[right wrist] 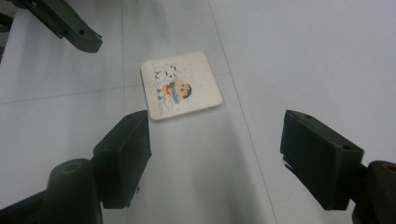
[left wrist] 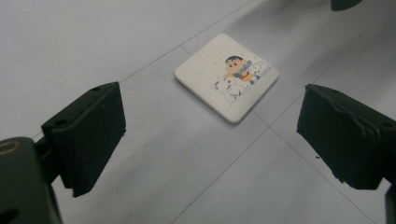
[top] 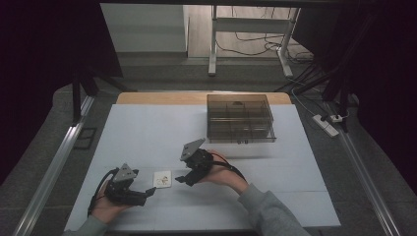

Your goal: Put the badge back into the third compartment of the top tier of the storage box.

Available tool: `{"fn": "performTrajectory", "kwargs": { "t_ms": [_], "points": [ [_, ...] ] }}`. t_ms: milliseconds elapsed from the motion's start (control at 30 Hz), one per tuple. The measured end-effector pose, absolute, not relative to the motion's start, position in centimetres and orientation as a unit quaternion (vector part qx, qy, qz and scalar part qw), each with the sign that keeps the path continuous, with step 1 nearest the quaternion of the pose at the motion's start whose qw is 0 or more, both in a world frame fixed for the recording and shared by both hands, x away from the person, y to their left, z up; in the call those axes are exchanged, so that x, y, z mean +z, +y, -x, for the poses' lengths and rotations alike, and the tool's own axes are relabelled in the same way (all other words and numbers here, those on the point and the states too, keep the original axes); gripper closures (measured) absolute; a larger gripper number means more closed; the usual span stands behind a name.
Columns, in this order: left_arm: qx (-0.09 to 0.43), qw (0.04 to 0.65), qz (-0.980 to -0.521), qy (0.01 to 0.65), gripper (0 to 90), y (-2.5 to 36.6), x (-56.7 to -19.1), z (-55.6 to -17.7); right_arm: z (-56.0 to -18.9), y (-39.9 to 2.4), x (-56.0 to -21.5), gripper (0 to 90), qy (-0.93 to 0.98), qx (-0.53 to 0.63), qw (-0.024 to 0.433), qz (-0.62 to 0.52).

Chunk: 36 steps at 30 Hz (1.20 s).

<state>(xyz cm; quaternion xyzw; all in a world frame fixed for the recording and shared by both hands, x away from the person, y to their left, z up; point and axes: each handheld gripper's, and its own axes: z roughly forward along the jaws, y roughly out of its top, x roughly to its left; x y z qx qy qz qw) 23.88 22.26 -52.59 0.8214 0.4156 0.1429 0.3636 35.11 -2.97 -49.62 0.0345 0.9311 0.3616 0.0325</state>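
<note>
A small square white tile printed with a cartoon boy and a white dog (top: 162,178) lies flat on the pale grey table top (top: 147,132), near the person's edge, between the two hand-held tools. The left gripper (top: 149,191) rests low at the tile's left side, pointing toward it; in the left gripper view its black jaws stand wide apart with nothing between them, and the tile (left wrist: 227,76) lies just ahead of them on the bare surface. The right gripper (top: 183,179) comes in from the tile's right, close beside it but not touching; in the right gripper view its jaws are spread wide, with the tile (right wrist: 180,85) lying ahead of the gap. A smoky translucent plastic compartment box (top: 240,118) stands well apart at the table's far side.
</note>
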Motion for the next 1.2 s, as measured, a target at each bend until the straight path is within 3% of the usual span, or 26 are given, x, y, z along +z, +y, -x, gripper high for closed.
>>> {"fn": "performTrajectory", "kwargs": {
  "t_ms": [500,967,1200],
  "points": [
    [0.146,0.359,-0.82,0.422,7.8,22.6,-52.8,-23.2,-35.0,1.8,-50.5,19.9,0.939,0.344,0.012,0.006],
    [0.144,0.354,-0.821,0.424,7.8,22.6,-53.1,-23.4,-34.9,3.5,-52.8,17.1,0.951,0.308,-0.004,0.026],
    [0.143,0.353,-0.821,0.425,7.8,22.6,-53.1,-23.5,-34.8,3.7,-53.1,23.0,0.952,0.303,-0.001,0.032]
  ]
}}
